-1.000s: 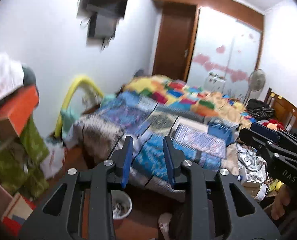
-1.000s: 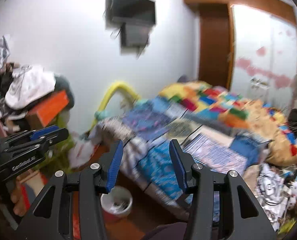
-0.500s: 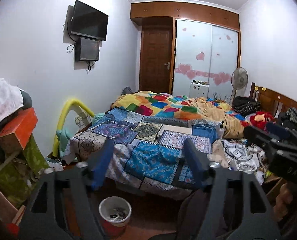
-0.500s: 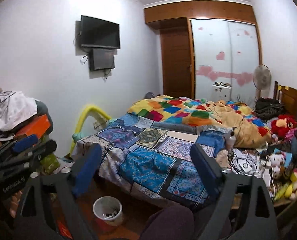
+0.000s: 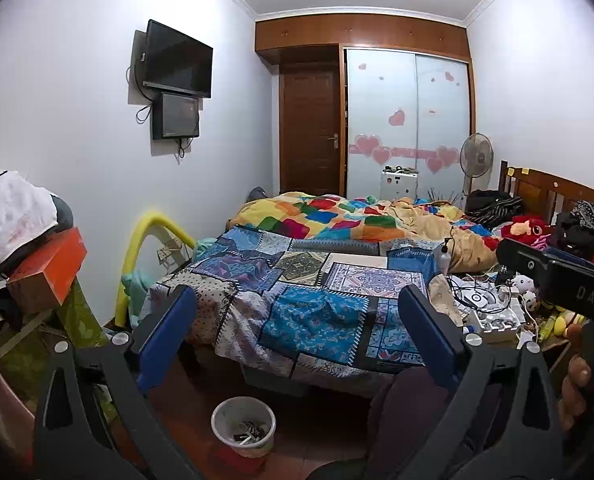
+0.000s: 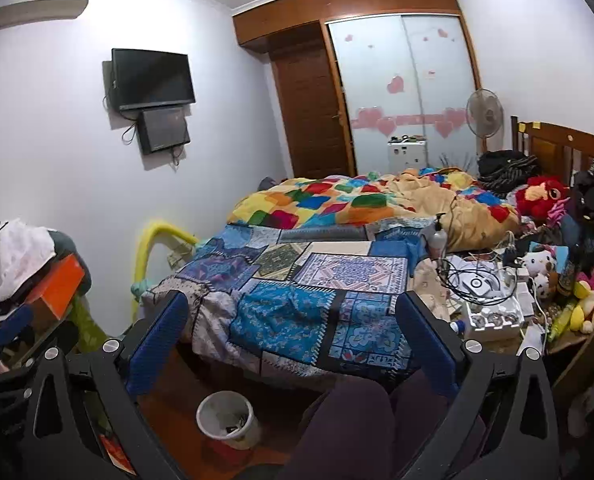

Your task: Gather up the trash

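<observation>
A white waste bin (image 5: 243, 426) (image 6: 225, 414) with a few scraps inside stands on the brown floor at the foot of the bed. My left gripper (image 5: 297, 300) hangs above and behind it, its blue-padded jaws opening wide with nothing between them. My right gripper (image 6: 293, 304) is the same: jaws opening, nothing between them. On the bed's right side lies a clutter of cables, a white foam tray (image 6: 493, 316) and a pump bottle (image 6: 437, 236). The right gripper's black body (image 5: 557, 280) shows at the left wrist view's right edge.
A bed with a patchwork quilt (image 5: 317, 280) fills the middle. A pile with an orange box (image 5: 53, 264) stands at the left, beside a yellow foam arch (image 5: 137, 248). Plush toys (image 6: 541, 196) and a headboard are at the right. A person's knee (image 6: 349, 420) is in front.
Both grippers' jaws have spread from narrow to wide. Both views have rolled level and drawn back, so the bin and more of the room show.
</observation>
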A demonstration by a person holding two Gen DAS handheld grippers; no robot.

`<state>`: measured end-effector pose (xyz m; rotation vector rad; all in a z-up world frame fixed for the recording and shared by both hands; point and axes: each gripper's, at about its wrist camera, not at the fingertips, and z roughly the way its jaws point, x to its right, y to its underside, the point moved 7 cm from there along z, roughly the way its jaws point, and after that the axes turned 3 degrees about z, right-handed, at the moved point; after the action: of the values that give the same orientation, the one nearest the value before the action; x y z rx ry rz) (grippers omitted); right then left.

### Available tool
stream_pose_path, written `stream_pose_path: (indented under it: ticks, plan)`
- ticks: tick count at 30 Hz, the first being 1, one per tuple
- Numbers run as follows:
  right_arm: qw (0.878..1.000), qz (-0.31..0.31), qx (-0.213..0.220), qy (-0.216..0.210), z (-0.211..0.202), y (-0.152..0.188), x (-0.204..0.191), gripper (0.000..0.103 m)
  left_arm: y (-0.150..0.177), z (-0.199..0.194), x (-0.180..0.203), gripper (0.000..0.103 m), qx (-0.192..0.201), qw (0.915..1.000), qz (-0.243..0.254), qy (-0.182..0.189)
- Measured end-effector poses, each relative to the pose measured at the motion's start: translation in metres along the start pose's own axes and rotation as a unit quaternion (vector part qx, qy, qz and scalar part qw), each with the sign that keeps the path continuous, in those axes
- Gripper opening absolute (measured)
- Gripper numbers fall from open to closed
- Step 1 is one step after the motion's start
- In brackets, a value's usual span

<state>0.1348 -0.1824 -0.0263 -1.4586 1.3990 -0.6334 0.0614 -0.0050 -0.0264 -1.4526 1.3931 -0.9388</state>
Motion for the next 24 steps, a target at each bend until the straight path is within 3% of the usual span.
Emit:
stream_pose_path:
  ticks: [24]
  plan:
    - [0.998, -0.056, 0.033, 0.020, -0.018, -0.005, -0.010, 0.103, -0.002, -0.008, 0.009, 0.102, 0.012, 0.9998, 0.008, 0.012]
